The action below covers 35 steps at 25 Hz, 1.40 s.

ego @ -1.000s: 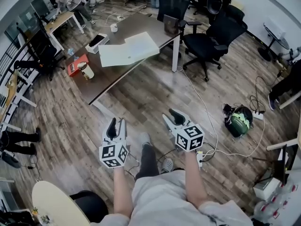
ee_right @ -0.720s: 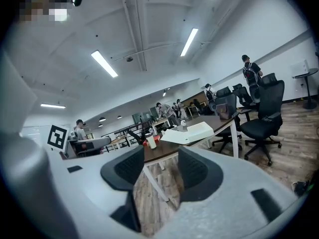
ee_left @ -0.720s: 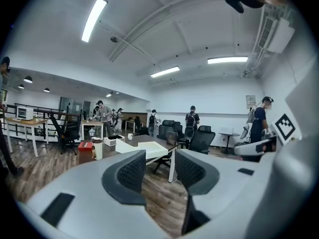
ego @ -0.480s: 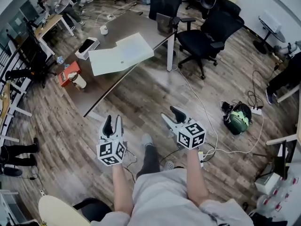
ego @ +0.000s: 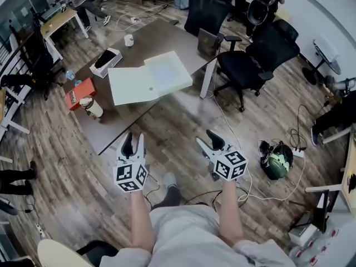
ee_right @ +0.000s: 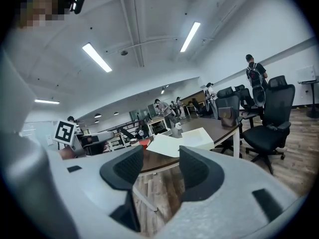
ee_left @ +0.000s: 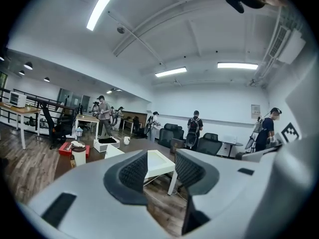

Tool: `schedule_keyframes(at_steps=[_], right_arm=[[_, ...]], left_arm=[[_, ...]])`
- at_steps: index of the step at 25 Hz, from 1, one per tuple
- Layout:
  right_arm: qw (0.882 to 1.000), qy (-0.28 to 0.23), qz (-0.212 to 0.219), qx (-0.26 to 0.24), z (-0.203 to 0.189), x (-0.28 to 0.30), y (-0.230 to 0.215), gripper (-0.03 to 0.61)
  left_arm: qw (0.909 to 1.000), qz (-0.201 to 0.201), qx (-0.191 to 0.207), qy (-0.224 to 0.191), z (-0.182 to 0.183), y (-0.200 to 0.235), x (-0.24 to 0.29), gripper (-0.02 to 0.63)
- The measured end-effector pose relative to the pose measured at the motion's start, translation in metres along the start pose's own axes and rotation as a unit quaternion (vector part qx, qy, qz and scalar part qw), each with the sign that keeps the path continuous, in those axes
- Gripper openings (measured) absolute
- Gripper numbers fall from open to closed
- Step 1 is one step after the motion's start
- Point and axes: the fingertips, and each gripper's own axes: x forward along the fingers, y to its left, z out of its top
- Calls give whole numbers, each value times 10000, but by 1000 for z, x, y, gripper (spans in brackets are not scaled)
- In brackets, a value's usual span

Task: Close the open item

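A flat white box (ego: 168,73) lies open on the dark table (ego: 183,38), its lid (ego: 130,85) spread out to the left. It also shows in the left gripper view as the white box (ee_left: 158,162) between my jaws' line of sight, and in the right gripper view as the white box (ee_right: 195,136). My left gripper (ego: 132,141) (ee_left: 159,169) and right gripper (ego: 208,138) (ee_right: 162,169) hang over the wooden floor short of the table's near edge. Both are open. Their jaws have just been opening, with nothing between them.
On the table stand a paper cup (ego: 92,107), a red box (ego: 75,93), a white tray with a black item (ego: 105,60), a mug (ego: 129,40) and a brown bag (ego: 207,42). Black office chairs (ego: 247,65) stand to the right. Cables and a green bag (ego: 272,160) lie on the floor.
The table and white box have come nearer to both grippers as the person walks forward. The right gripper's jaws stand wider than before.
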Motion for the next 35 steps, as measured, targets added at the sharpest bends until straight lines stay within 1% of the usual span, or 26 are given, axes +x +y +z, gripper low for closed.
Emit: schedule_keyframes(at_steps=[5,8,11,14,17,20,23,27,31,35], right_arm=[[10000,20,27,-45,18,64,-5,230],[9999,91,38,-113,21,98,-3,236],[9996,208,-35,-201,24,125,-5,244],[9994,165,-118,-285,33,143,-8,244],[9992,106,-197,-341,43,156,-14,244],[9992,50,-288,-281,48,164,-25,244],[9993,22,-320,-199,54,175,-38,244],[9995,72,-211,-231,62,199,-48,244],[9994,102,11,-324,73,231,-54,244],[9990,165,248,-327,85,262,-71,244]], left_arm=[[10000,53,-36,61,3,50,42,160],[9998,58,-170,83,3,79,68,160],[9996,10,-289,61,6,98,91,160],[9994,-70,-331,10,10,113,110,160],[9992,-67,-388,2,11,128,123,160],[9992,-36,-399,44,9,140,133,160],[9993,13,-370,30,14,149,142,160],[9993,189,-330,-14,24,163,152,160],[9985,413,-333,-125,35,180,165,160],[9972,650,-334,-145,41,184,186,160]])
